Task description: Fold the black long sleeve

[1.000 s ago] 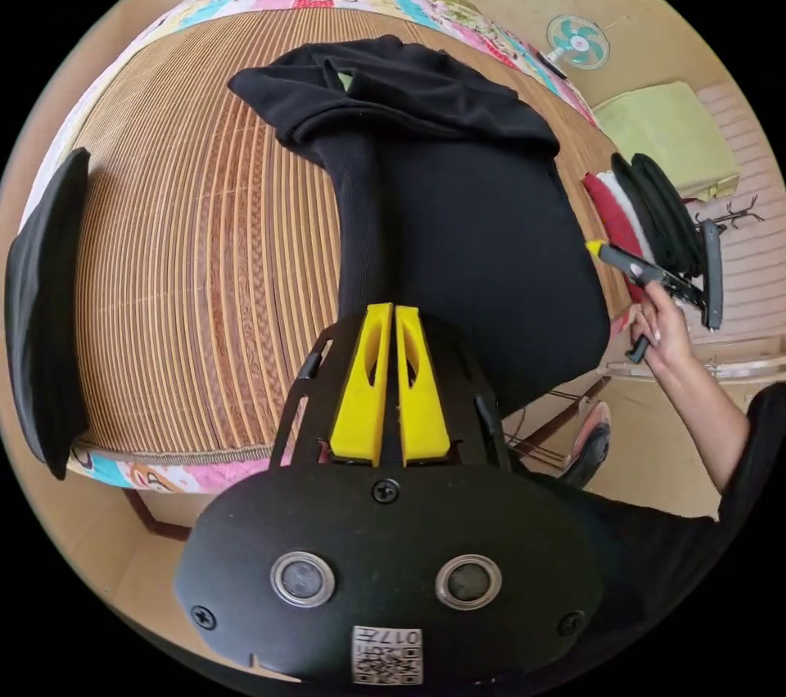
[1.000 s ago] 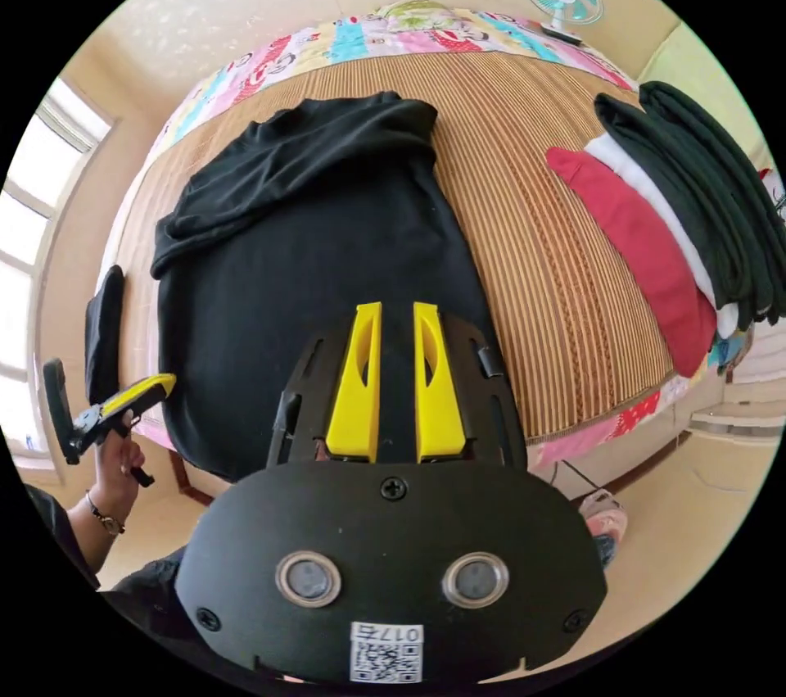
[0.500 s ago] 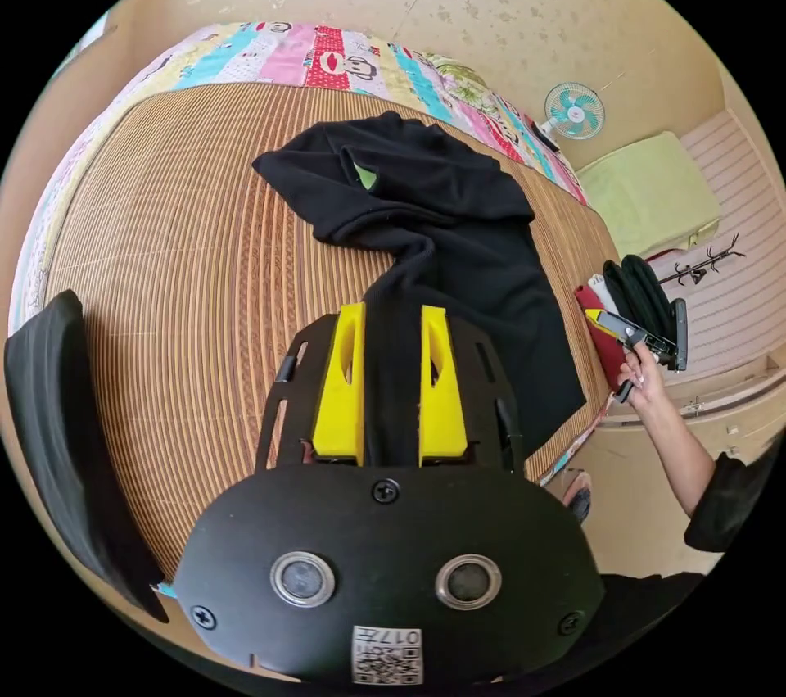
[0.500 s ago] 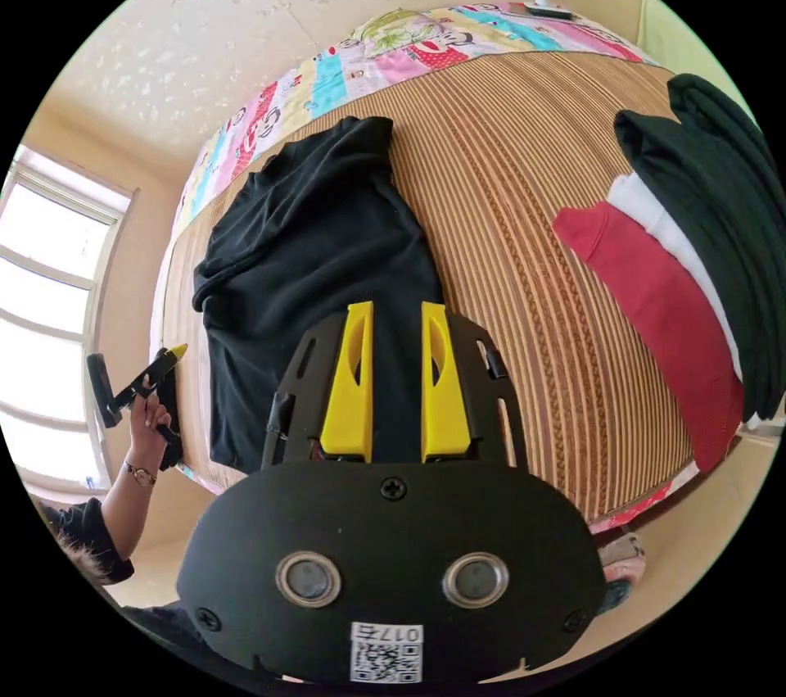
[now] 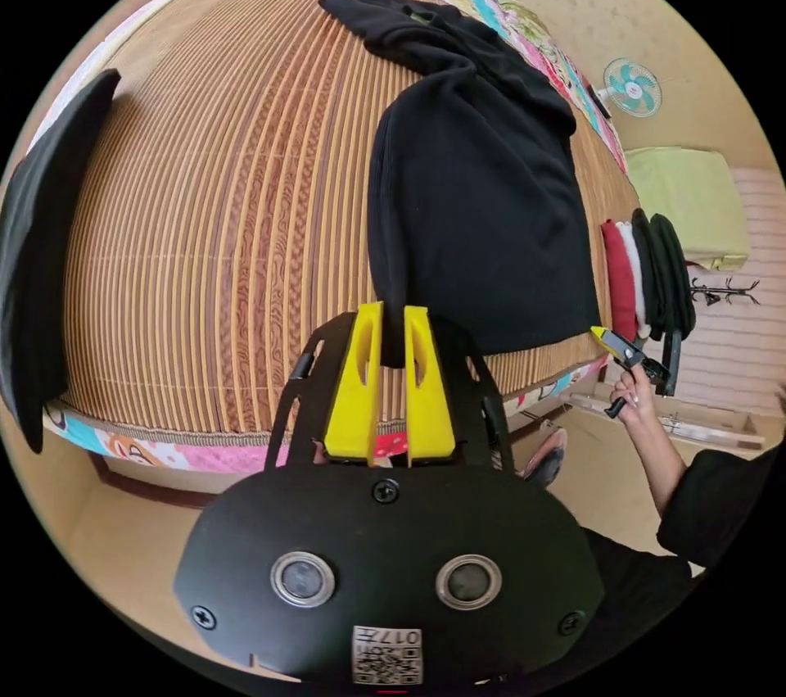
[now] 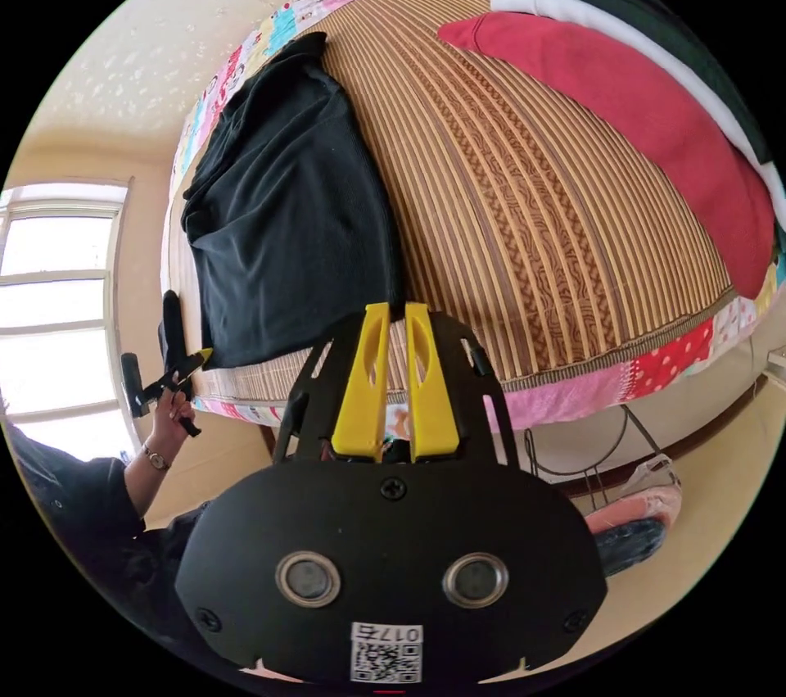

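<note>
The black long sleeve lies spread on the bamboo mat of a bed, its hem towards the near edge and its sleeves bunched at the far end. My left gripper is shut on one hem corner, with black cloth between its yellow jaws. In the right gripper view the black long sleeve reaches to my right gripper, which pinches the other hem corner. A hand holds the right gripper at the garment's corner. The left gripper sits at the opposite corner, also in a hand.
A stack of folded red, white and dark clothes sits on the mat to the right. A black folded piece lies at the mat's left end. The patchwork quilt edge marks the bed's near side, with shoes on the floor below.
Both pairs of jaws have narrowed onto the hem corners. The garment has been drawn flatter towards the bed's near edge, and both cameras have dropped lower and closer to that edge.
</note>
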Demonstrator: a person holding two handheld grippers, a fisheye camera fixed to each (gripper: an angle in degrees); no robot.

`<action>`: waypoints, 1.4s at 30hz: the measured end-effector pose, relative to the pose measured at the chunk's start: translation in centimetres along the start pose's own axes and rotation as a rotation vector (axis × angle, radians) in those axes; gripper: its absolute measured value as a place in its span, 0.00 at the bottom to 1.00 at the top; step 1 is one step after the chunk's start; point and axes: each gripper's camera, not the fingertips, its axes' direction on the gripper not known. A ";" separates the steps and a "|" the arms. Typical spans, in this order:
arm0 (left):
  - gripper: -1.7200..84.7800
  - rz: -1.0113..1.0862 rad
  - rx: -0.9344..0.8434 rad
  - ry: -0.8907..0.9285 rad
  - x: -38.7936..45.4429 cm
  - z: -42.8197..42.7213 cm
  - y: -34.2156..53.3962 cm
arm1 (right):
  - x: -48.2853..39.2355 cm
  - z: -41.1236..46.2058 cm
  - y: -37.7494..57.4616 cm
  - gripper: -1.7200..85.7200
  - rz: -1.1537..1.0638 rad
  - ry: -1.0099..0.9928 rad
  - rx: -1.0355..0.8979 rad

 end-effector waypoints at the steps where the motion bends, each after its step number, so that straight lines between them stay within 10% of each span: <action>1: 0.07 0.001 -0.026 0.024 -0.4 -0.1 0.4 | 0.6 -1.4 0.9 0.06 -0.004 -0.039 0.002; 9: 0.06 0.017 0.172 0.865 -4.4 -11.8 7.7 | 0.8 -15.6 7.0 0.06 -0.144 -0.720 0.235; 14: 0.06 0.161 0.432 0.891 -2.3 -18.3 -0.9 | -3.6 -19.0 -2.6 0.06 -0.325 -0.893 0.464; 21: 0.16 -0.149 0.566 0.634 -6.8 -13.9 -14.5 | -9.3 -7.7 -23.2 0.08 -0.097 -0.343 0.296; 30: 0.22 -0.380 0.459 0.090 -6.7 -9.4 -2.9 | -22.9 -0.5 -15.5 0.07 -0.449 0.170 0.208; 36: 0.21 -0.692 0.455 0.520 -9.5 -2.0 0.1 | -20.1 6.3 -13.9 0.04 -0.334 0.521 0.123; 39: 0.13 -0.851 0.508 0.723 -10.3 -0.5 -0.8 | -16.8 4.6 -14.4 0.03 -0.307 0.376 0.110; 42: 0.09 -0.543 0.626 0.667 -5.2 -5.1 -4.6 | -15.5 1.9 -14.2 0.03 -0.303 0.365 0.144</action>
